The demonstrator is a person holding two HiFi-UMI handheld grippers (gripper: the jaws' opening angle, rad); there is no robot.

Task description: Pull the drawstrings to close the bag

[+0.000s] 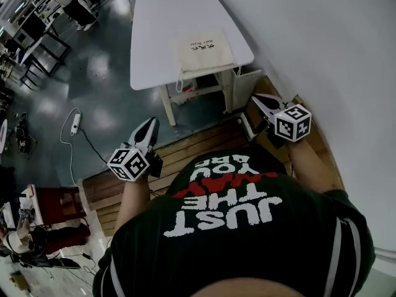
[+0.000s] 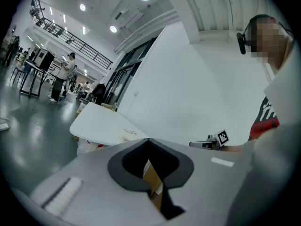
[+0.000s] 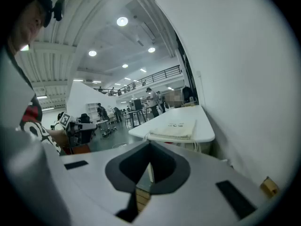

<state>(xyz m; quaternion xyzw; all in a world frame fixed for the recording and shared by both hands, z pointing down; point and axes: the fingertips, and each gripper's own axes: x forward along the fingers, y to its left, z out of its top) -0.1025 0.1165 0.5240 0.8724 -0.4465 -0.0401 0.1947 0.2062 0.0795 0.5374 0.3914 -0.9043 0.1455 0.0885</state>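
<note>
A cream drawstring bag (image 1: 204, 51) with dark print lies flat at the near edge of a white table (image 1: 161, 30). Its white drawstrings (image 1: 180, 80) hang over that edge. My left gripper (image 1: 151, 125) and right gripper (image 1: 260, 99) are both shut and empty, held close to my body and well short of the table. The right gripper view shows the bag (image 3: 178, 127) ahead on the table (image 3: 200, 136) beyond the shut jaws (image 3: 149, 143). In the left gripper view the bag (image 2: 128, 133) is small and far beyond the shut jaws (image 2: 148, 140).
I stand on a wooden pallet platform (image 1: 185, 150) beside a white wall (image 1: 322, 42). A power strip with its cable (image 1: 75, 122) lies on the grey floor to the left. A red stool (image 1: 59, 206) is at lower left. Desks and people fill the far hall (image 2: 56, 74).
</note>
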